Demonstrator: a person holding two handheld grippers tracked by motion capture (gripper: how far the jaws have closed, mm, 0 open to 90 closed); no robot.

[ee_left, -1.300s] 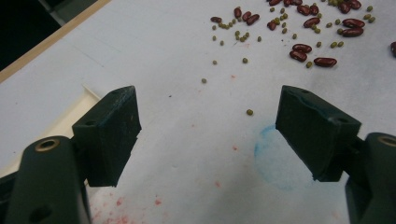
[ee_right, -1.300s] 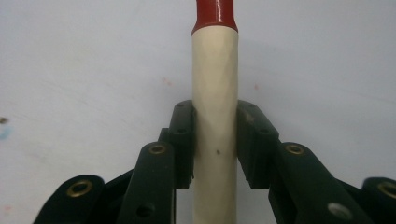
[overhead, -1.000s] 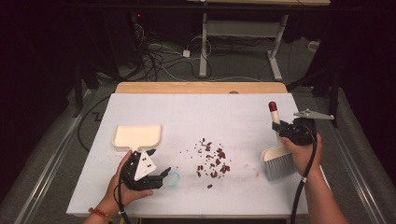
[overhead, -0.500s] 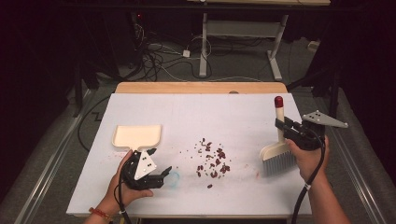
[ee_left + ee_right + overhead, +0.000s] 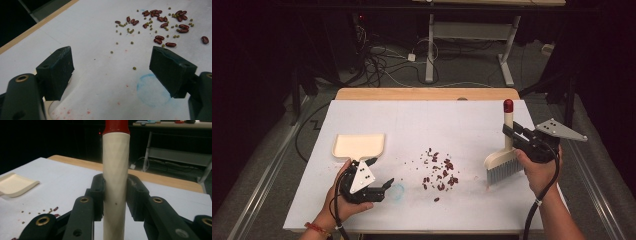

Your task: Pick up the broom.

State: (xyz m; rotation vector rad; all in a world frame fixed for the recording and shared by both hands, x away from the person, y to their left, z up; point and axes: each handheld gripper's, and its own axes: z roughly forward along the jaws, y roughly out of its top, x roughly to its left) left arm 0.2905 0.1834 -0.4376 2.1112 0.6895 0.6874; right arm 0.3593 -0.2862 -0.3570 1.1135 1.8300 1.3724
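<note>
The right gripper [image 5: 515, 134] has its fingers clenched on the light, stiff brush [image 5: 503, 161] handle, at three o'clock of the beans [image 5: 439, 172], while the left gripper [image 5: 379, 189] rests released on the bench [image 5: 422, 120]

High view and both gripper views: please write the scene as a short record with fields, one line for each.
Work in hand: sweeping up spilled beans
Right gripper: shut on brush handle, brush upright
Brush bristles: right of the beans
Left gripper: open, nothing between its pads
Dustpan: flat on table, left of the beans
Beans: red and small green, scattered mid-table
Table: white top
</note>
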